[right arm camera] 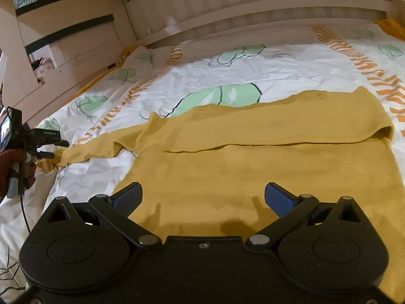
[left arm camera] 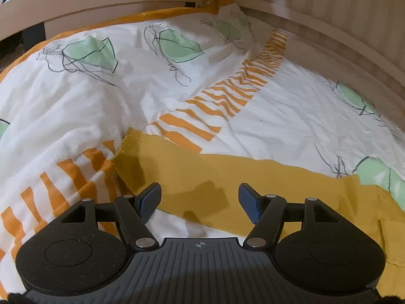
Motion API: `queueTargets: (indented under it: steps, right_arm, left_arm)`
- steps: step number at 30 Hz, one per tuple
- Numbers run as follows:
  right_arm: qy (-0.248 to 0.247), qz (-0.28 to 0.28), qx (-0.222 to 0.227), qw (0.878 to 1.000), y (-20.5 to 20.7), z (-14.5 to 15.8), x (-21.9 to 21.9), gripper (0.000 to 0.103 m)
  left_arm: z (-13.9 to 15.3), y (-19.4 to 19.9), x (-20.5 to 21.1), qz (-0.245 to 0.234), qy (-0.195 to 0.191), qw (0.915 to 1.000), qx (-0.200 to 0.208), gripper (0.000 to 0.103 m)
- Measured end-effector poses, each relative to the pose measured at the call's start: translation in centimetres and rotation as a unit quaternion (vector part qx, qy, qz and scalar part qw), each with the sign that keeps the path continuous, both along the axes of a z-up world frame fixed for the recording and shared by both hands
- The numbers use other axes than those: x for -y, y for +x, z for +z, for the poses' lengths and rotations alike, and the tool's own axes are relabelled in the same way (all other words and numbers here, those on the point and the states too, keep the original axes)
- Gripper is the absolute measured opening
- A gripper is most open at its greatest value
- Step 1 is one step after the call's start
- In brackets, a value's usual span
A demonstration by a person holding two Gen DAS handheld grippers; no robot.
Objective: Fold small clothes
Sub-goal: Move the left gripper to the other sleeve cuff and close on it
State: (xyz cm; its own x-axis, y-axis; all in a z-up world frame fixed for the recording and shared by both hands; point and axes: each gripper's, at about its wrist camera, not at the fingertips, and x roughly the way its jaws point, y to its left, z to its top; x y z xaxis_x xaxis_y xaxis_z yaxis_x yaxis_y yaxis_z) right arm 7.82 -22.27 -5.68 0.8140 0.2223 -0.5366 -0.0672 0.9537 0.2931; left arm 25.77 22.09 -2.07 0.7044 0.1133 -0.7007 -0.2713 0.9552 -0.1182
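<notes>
Now, with both the left gripper (left arm camera: 200, 197) and the right gripper (right arm camera: 203, 197) released and empty above the mustard sweater (right arm camera: 253, 167) on the duvet (right arm camera: 227, 71). Best to pinch the stretched sleeve (right arm camera: 86, 149) at nine o'clock near its cuff, then lay it flat across the body, without wrinkles.

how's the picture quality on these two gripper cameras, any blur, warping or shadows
Left wrist view: fisheye bends the bed frame; left gripper shadows the yellow garment. Right wrist view: same curved warping, warm dim light, right gripper shadows on cloth; edges soft.
</notes>
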Motion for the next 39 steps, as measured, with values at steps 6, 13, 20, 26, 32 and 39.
queueTargets:
  steps: [6, 13, 20, 26, 32, 39]
  right_arm:
    - [-0.001, 0.01, -0.01, 1.0, 0.2, 0.0, -2.1, 0.102]
    - [0.014, 0.005, -0.014, 1.0, 0.7, 0.4, -3.6, 0.102]
    - [0.004, 0.021, -0.015, 1.0, 1.1, 0.7, -5.4, 0.102]
    - [0.003, 0.032, -0.024, 0.999, 1.5, 0.6, -6.5, 0.102]
    - [0.005, 0.038, -0.03, 0.999, 2.0, 0.3, -6.8, 0.102]
    - [0.018, 0.04, -0.036, 0.998, 3.0, -0.3, -6.9, 0.102]
  left_arm:
    - [-0.9, 0.2, -1.9, 0.0, -0.017, 0.9999, 0.001, 0.066]
    - [-2.1, -0.1, -3.8, -0.006, -0.032, 0.9995, 0.008, 0.066]
    - [-2.4, -0.4, -4.1, -0.025, -0.037, 0.9988, 0.019, 0.066]
    - [-2.3, -0.7, -4.2, -0.029, -0.044, 0.9984, 0.022, 0.066]
    - [-1.7, -1.8, -5.2, -0.006, -0.063, 0.9979, -0.011, 0.066]
    - [-2.5, -0.9, -4.7, 0.006, -0.056, 0.9983, -0.013, 0.068]
